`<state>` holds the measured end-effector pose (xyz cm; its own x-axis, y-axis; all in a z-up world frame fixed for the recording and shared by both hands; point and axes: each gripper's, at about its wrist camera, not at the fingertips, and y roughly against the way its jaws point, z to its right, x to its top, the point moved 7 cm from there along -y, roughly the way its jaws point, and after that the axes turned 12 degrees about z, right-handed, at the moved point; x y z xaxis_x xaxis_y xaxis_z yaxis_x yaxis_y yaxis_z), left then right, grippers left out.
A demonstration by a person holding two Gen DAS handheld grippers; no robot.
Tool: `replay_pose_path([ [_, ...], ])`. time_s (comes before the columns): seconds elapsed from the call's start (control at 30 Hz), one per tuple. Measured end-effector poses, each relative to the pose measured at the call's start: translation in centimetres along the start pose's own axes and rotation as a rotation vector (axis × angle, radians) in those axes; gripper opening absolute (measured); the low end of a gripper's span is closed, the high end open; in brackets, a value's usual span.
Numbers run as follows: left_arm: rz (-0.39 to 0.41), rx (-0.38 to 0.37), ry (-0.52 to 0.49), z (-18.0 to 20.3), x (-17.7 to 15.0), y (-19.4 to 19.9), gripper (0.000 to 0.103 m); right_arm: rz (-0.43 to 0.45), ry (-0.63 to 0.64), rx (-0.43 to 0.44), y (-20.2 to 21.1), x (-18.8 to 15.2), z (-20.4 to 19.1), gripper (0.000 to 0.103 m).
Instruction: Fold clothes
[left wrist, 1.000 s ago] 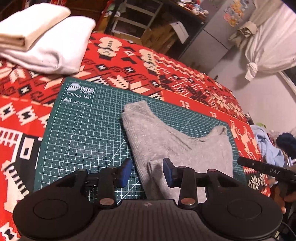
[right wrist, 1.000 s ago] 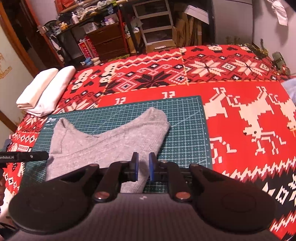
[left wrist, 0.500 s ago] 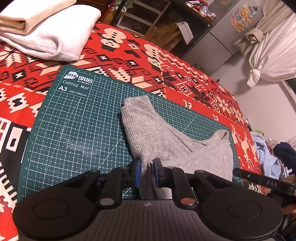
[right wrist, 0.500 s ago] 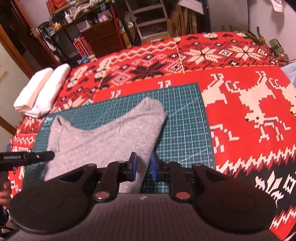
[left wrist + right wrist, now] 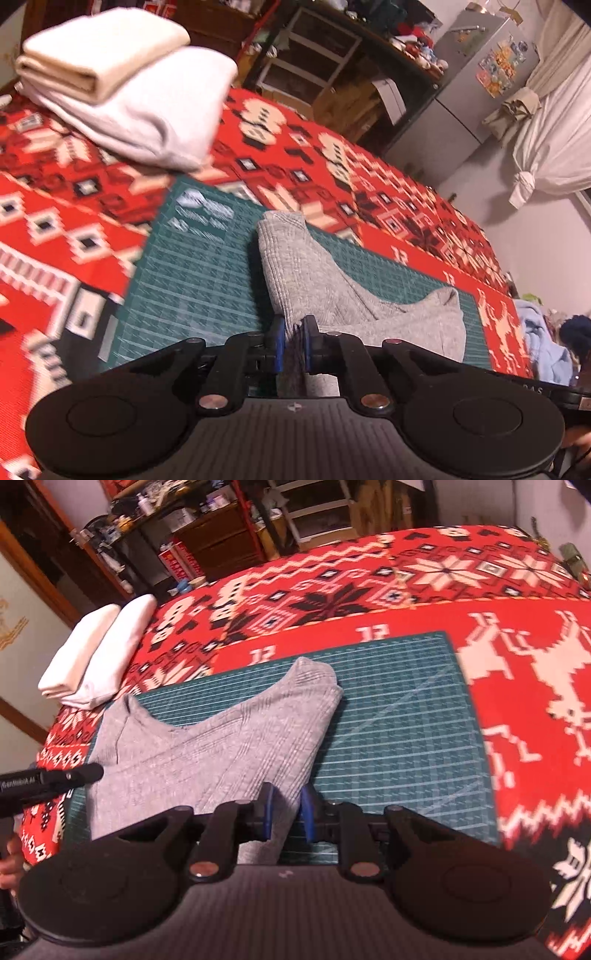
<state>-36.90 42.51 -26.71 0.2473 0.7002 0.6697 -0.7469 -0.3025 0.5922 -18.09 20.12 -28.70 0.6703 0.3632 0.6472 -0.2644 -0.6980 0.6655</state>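
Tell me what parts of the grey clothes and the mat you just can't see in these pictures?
- Near edge of the grey garment: in both wrist views the tool bodies cover it.
- How firmly the right tool pinches the fabric: right view, the pads hide the contact.
- Printed label on the green cutting mat: left view, blurred by motion.
- What kind of garment it is: part-folded, shape unclear.
- Left tool contact: cloth bunched between the pads.

garment (image 5: pixel 207 746): on the mat (image 5: pixel 399 716), left part
mat: on the blanket (image 5: pixel 517 620), near side
folded towels (image 5: pixel 99 657): far left, beyond the mat
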Motion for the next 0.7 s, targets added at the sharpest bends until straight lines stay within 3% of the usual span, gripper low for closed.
replay_pose_path([
  [0.17,0.033,-0.019,-0.064,1.1,1.6,1.7,0.010,0.033,0.008,-0.002,1.4,0.8,-0.3,0.020],
  [0.4,0.040,-0.133,-0.191,7.8,2.6,3.1,0.010,0.093,-0.034,-0.020,5.1,1.8,1.6,0.020],
  [0.7,-0.065,-0.181,-0.336,16.6,-1.5,-0.9,0.010,0.115,-0.060,-0.035,7.3,1.3,3.4,0.020],
])
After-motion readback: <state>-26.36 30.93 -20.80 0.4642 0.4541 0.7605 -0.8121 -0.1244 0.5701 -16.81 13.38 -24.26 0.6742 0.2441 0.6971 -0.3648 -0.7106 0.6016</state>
